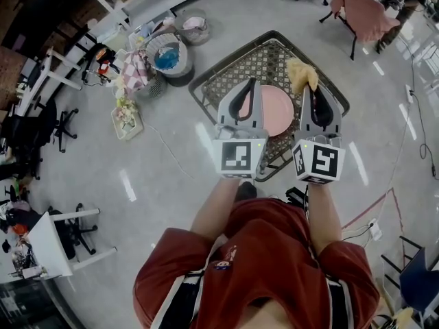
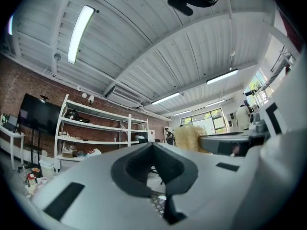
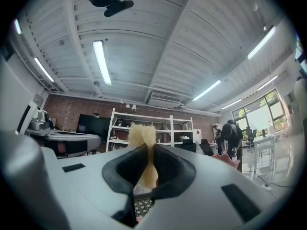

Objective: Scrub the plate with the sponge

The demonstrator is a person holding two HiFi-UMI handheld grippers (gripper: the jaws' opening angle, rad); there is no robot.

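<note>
Red shirt and forearms of the person [image 1: 264, 266] fill the near part of the head view, both arms reaching out over a dark wire-mesh table [image 1: 264, 55].

On that mesh lies the pink plate [image 1: 278, 112], under and between the two sets of jaws. As far as it shows, its face is bare, with nothing lying on it.

The left gripper [image 1: 251, 83] has its jaws fully together. Its own view shows only mesh through the gap behind the pads and nothing pinched. From above, its tips lie over the plate's left rim, but I cannot tell whether they touch it.

The right gripper [image 1: 311, 90] is clamped on the yellow sponge [image 1: 302, 74]. The pads squeeze its middle, and a ragged tuft sticks out past the tips. The sponge sits ahead of those jaws, past the plate's far right edge and over bare mesh, not on the plate.

Judged from this, the sponge is in hand and the plate is within reach, but no scrubbing contact is made. Still to do are bringing the sponge onto the pink face and rubbing it across.

Well beyond and to the left of the left jaws, two containers stand on the floor. One is a round wire basket [image 1: 164, 39] with something blue inside. Past it is a smaller grey tub [image 1: 199, 38] holding something pale pink, too small to name.
</note>
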